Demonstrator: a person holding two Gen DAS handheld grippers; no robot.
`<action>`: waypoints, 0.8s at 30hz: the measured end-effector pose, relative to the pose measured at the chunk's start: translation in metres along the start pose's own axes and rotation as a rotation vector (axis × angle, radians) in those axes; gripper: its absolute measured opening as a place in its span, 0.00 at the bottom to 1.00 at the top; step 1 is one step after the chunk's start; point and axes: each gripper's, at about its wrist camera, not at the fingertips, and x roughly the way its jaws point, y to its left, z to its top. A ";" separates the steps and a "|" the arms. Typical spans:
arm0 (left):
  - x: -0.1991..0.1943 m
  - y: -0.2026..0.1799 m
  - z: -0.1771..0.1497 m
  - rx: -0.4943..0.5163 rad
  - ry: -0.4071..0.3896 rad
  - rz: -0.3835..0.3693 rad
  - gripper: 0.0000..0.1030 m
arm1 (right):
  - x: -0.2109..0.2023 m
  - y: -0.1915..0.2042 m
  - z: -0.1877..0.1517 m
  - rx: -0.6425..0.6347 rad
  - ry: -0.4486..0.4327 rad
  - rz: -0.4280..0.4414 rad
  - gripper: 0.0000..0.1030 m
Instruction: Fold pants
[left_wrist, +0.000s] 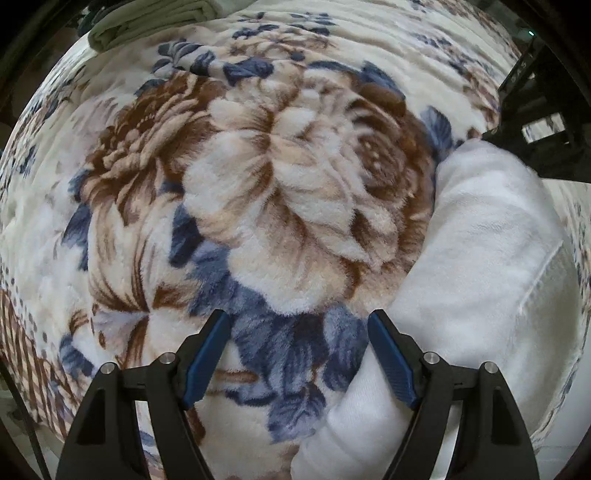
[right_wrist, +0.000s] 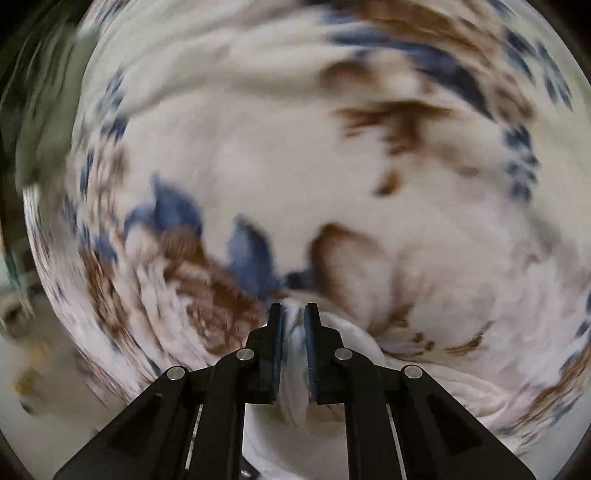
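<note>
The white pants (left_wrist: 480, 258) lie bunched in a thick fold on the flowered fleece blanket (left_wrist: 258, 184), at the right of the left wrist view. My left gripper (left_wrist: 299, 321) points down at the blanket and is open, with nothing between its blue pads; its right finger (left_wrist: 391, 354) hangs over the near edge of the pants. The right wrist view is blurred. There my right gripper (right_wrist: 293, 314) has its jaws close together with a strip of white cloth between them, and the white pants (right_wrist: 424, 373) trail off to its lower right.
A folded pale green cloth (left_wrist: 147, 22) lies at the blanket's far left corner, and shows as a green blur (right_wrist: 40, 122) in the right wrist view. A black framed object (left_wrist: 546, 122) stands beyond the pants at the upper right. Pale floor (right_wrist: 48, 369) shows past the blanket's edge.
</note>
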 end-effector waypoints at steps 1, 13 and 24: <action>0.001 0.001 -0.001 -0.006 0.002 -0.006 0.74 | 0.000 -0.018 0.005 0.125 0.022 0.109 0.01; 0.001 0.008 -0.001 -0.019 0.015 -0.022 0.74 | -0.016 0.057 -0.005 -0.441 0.199 -0.189 0.18; 0.005 0.007 -0.002 -0.034 -0.008 -0.023 0.74 | -0.003 -0.105 -0.030 0.642 0.093 0.606 0.10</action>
